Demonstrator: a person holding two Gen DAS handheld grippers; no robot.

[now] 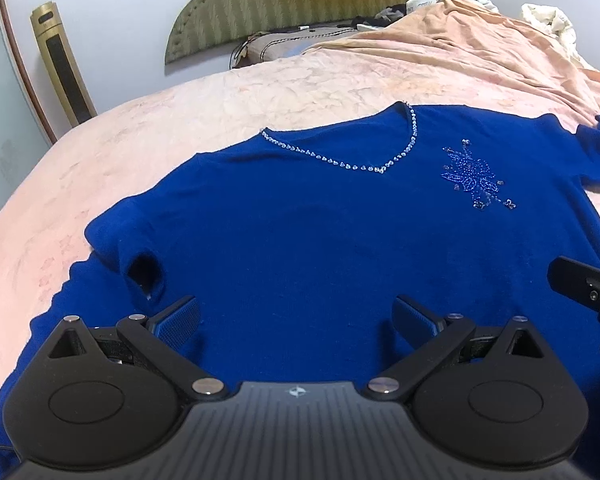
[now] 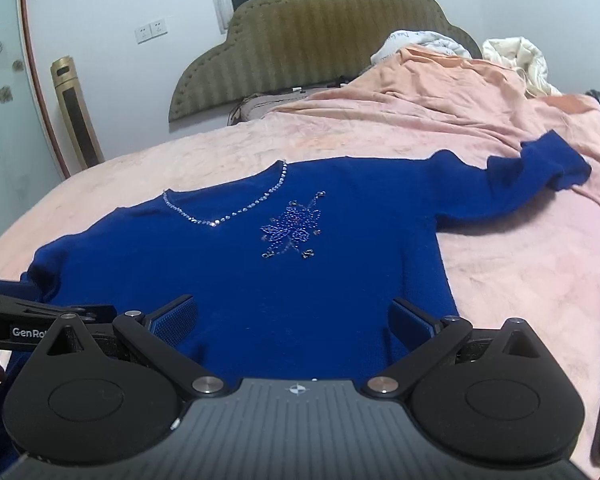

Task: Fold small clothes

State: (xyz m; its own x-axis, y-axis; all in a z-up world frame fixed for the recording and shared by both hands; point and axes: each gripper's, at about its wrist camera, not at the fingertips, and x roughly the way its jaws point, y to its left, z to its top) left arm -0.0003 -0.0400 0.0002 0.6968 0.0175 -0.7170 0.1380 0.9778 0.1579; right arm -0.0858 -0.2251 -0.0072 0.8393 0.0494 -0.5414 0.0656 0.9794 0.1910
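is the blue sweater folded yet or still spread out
Spread out: the blue beaded V-neck knit sweater lies flat, front up, on the pink bedspread, right sleeve extended.

A royal-blue sweater (image 2: 280, 280) lies face up and spread flat across the middle of the frame. Its V-neck (image 2: 228, 208), trimmed with clear beads, points toward the lower edge. A beaded blue flower (image 2: 294, 232) sits just right of the neck. One sleeve (image 2: 540, 176) stretches to the upper right, its cuff crumpled; the other (image 1: 140, 268) is folded in at lower left.

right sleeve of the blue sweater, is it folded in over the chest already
No, in the right wrist view the sleeve lies stretched out sideways on the pink bedspread, clear of the blue sweater chest.
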